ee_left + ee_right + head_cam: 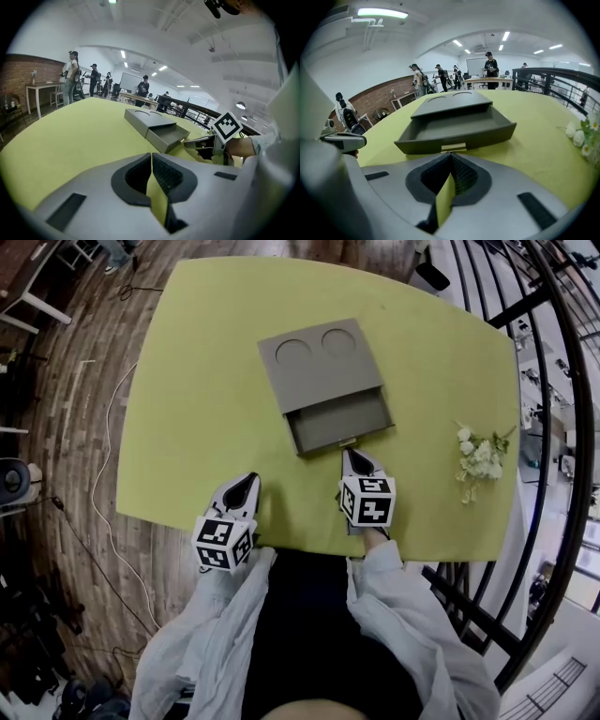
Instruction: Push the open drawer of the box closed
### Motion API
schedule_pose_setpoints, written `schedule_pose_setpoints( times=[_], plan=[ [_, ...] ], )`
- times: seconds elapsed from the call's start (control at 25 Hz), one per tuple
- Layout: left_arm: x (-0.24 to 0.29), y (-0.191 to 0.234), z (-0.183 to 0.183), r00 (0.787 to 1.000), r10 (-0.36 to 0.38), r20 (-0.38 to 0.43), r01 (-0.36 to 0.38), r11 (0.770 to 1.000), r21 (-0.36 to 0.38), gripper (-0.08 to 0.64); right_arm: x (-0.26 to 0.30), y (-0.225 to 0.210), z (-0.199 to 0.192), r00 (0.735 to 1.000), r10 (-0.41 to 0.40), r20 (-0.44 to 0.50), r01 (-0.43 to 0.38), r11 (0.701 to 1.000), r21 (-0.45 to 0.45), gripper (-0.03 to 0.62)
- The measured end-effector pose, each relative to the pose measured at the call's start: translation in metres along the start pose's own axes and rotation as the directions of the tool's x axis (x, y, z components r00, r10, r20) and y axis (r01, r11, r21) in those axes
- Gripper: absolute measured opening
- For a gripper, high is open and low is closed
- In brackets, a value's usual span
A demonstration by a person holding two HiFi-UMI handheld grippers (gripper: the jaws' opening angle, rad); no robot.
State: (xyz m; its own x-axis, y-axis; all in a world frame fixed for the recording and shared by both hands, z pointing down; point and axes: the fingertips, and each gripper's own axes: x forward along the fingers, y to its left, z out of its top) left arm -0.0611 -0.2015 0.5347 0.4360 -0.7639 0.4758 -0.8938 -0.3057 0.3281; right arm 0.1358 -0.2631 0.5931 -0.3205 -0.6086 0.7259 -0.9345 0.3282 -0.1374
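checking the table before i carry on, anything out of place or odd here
The grey box sits skewed to the table edge with its drawer pulled out, empty. A sprig of white flowers lies loose at the table's right. Nothing spilled or broken.

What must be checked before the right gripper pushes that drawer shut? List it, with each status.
1. Drawer stands out of the box: ok.
2. Drawer inside bare: ok.
3. Right gripper jaws together, nothing held: ok.
4. Its tips face the handle tab: ok; touching it: cannot tell.
5. Left gripper shut, apart from the drawer: ok.
6. Flowers lie off to the side of the push path: ok.
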Motion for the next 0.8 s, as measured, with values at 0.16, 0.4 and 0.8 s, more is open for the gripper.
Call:
schedule_pose_setpoints(
  times=[0.16,0.4,0.8],
  plan=[
    [-0.001,0.002,-0.001,1.000,0.009,0.001,-0.009,1.000,-0.003,0.025,0.003,0.000,0.004,1.000,0.007,0.000,-0.007,1.000,-0.007,0.008],
    [-0.002,0.001,-0.002,1.000,0.018,0.002,-0.018,1.000,-0.006,0.025,0.006,0.000,0.008,1.000,0.016,0.006,-0.016,1.000,0.001,0.008],
    [-0.008,0.004,-0.004,0.999,0.045,0.004,-0.045,0.999,-0.015,0.025,0.014,0.000,0.017,1.000,0.028,0.013,-0.028,1.000,-0.004,0.008]
  ],
)
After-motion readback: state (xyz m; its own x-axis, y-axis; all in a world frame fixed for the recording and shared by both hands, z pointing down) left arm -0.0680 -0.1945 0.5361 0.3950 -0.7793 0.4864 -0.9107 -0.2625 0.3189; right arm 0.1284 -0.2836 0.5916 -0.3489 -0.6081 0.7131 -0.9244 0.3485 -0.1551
